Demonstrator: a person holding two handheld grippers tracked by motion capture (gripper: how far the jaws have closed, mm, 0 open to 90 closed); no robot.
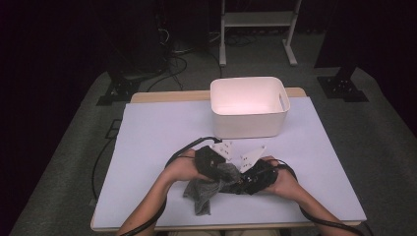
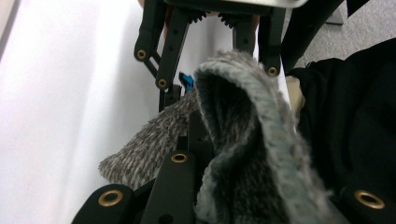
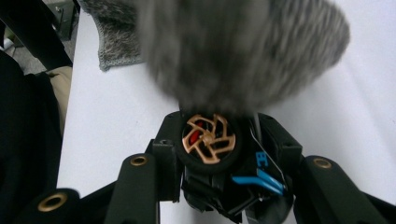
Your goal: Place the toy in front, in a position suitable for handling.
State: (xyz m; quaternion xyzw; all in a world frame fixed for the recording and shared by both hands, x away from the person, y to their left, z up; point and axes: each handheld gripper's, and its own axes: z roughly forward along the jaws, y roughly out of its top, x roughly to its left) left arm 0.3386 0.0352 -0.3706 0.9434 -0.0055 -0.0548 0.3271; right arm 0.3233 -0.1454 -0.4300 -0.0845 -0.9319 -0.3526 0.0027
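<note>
- Grey knitted cloth (image 1: pixel 206 189) sits at the near centre of the white-covered surface (image 1: pixel 147 147), bunched between the 2 hands; part of it is lifted, and a loose tail droops toward the near-left and lies on the surface.
- Left claw (image 1: pixel 221 169): jaws closed on the cloth. In the left gripper view the fabric (image 2: pixel 243 140) is folded over and pinched up along the jaws, with a flap (image 2: pixel 140 154) trailing down to the surface.
- Right claw (image 1: pixel 246 177): jaws partly closed. In the right gripper view a blurred grey mass of cloth (image 3: pixel 243 51) lies over and ahead of the jaws; I cannot tell whether the pads actually press on it.
- Key relation: the 2 claws face each other, tips nearly meeting, with the cloth bridging them. The cloth's long axis runs from the claws' meeting point toward the near-left, so the free tail is on the left hand's side.
- White bin (image 1: pixel 248 105) stands far-centre, well apart from the cloth, straight beyond both claws.
- Judgement: the left claw has the sure hold; the right needs a confirmed pinch before any stretch, fold or carry toward the bin.
</note>
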